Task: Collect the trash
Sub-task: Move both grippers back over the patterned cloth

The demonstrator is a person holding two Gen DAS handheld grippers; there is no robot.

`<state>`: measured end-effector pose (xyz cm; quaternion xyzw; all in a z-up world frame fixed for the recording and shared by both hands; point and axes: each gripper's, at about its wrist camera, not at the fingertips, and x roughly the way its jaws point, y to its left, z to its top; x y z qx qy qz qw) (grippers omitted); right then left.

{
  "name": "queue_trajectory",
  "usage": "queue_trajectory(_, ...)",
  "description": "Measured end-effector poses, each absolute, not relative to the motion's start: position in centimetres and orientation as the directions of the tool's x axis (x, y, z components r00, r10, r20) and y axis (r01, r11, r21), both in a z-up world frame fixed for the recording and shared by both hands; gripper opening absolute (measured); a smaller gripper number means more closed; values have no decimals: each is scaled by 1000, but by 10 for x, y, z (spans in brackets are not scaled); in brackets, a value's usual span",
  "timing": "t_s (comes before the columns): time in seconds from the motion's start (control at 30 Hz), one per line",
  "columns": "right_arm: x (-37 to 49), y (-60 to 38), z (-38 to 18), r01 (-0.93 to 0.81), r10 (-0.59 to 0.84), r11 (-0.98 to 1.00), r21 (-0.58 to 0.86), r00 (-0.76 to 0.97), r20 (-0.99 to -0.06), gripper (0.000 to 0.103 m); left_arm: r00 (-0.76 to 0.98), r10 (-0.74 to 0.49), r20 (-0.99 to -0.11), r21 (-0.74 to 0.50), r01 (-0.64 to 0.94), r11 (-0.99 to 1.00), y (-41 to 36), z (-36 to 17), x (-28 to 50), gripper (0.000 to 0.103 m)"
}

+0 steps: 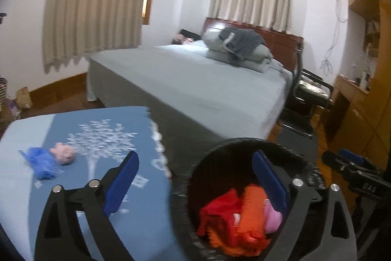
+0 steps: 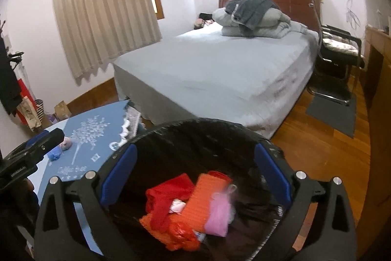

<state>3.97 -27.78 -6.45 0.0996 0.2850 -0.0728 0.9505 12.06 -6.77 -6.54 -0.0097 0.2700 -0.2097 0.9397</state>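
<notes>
Both grippers, left (image 1: 195, 177) and right (image 2: 194, 171), stand wide and empty over the black bin (image 2: 195, 133) holding red, orange and pink trash (image 2: 193, 207). Beyond, blue (image 1: 41, 162) and pink wads (image 1: 64, 153) lie touching on the blue table (image 1: 136, 119).

Bin (image 2: 171, 138) bottom under trash (image 2: 190, 207)
</notes>
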Motion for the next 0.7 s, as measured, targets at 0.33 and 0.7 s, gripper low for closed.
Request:
queue_trajectory(0.33,86,-209,-65,65,40,984,164,825,-564,96,839,-205,-505,-91,184,979,29,-68,129,97)
queue_trajectory(0.7,151,-121,-70,-79,156,984,158,809,-567,96,835,-18,-549,-58,-16,998,125,-98,158,97)
